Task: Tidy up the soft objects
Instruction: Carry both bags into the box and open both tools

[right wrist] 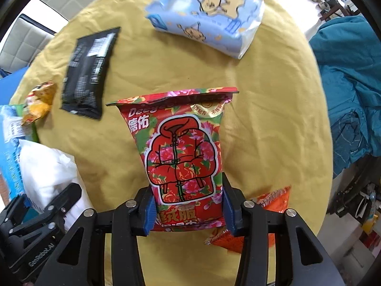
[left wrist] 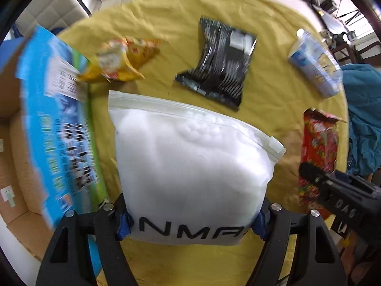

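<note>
Left gripper (left wrist: 190,224): blue pads clamped on lower edge of white zip-top pouch (left wrist: 188,166), pouch at 6 o'clock in left wrist view.
Right gripper (right wrist: 188,207): pads pressed on both sides of red floral packet (right wrist: 183,157), 6 o'clock in right wrist view; orange sachet (right wrist: 273,197) just beside at 4 o'clock.
Yellow cloth (left wrist: 166,35) beneath all.
Blue printed bag (left wrist: 54,124) at 9 o'clock, in cardboard box (left wrist: 14,155).
Yellow snack bag (left wrist: 121,59) at 11 o'clock.
Black packet (left wrist: 219,64) at 12 o'clock.
Pale blue tissue pack (right wrist: 204,16) at 12 o'clock, right wrist view.
</note>
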Available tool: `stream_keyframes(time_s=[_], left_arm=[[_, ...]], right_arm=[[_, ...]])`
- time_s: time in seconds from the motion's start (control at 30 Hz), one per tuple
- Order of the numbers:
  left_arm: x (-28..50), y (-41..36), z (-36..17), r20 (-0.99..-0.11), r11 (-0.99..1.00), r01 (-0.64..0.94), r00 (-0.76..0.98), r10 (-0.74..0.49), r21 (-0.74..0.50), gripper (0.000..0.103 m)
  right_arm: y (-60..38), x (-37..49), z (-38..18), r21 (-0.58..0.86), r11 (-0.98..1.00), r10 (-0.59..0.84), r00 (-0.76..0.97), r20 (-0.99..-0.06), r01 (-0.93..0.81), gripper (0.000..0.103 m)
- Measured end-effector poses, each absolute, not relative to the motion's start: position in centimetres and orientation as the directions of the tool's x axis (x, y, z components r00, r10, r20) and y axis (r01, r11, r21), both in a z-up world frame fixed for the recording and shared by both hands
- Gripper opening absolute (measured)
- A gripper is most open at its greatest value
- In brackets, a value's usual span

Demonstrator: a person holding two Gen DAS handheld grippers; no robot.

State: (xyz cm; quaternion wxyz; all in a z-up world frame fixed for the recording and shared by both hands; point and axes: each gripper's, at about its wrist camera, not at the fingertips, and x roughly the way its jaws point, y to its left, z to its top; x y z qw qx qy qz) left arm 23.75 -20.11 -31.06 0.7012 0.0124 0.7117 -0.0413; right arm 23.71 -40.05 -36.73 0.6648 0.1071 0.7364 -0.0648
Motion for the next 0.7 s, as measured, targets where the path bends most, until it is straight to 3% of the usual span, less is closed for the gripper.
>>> stream_keyframes(time_s=[0.2, 0.7], left_arm=[[22.1, -20.7, -25.1, -0.992, 0.995, 0.070, 0.095, -0.083, -0.077, 0.074], [21.8, -7.6, -17.0, -0.961, 0.986, -0.002, 0.224, -0.162, -0.167, 0.074]], right_arm=[[-38.2, 21.7, -32.6, 0.081, 0.971, 0.088, -0.020, -0.996, 0.223, 0.047], [-31.1, 19.6, -20.1, 0.197, 0.974, 0.177, 0.164, -0.970, 0.110, 0.047]])
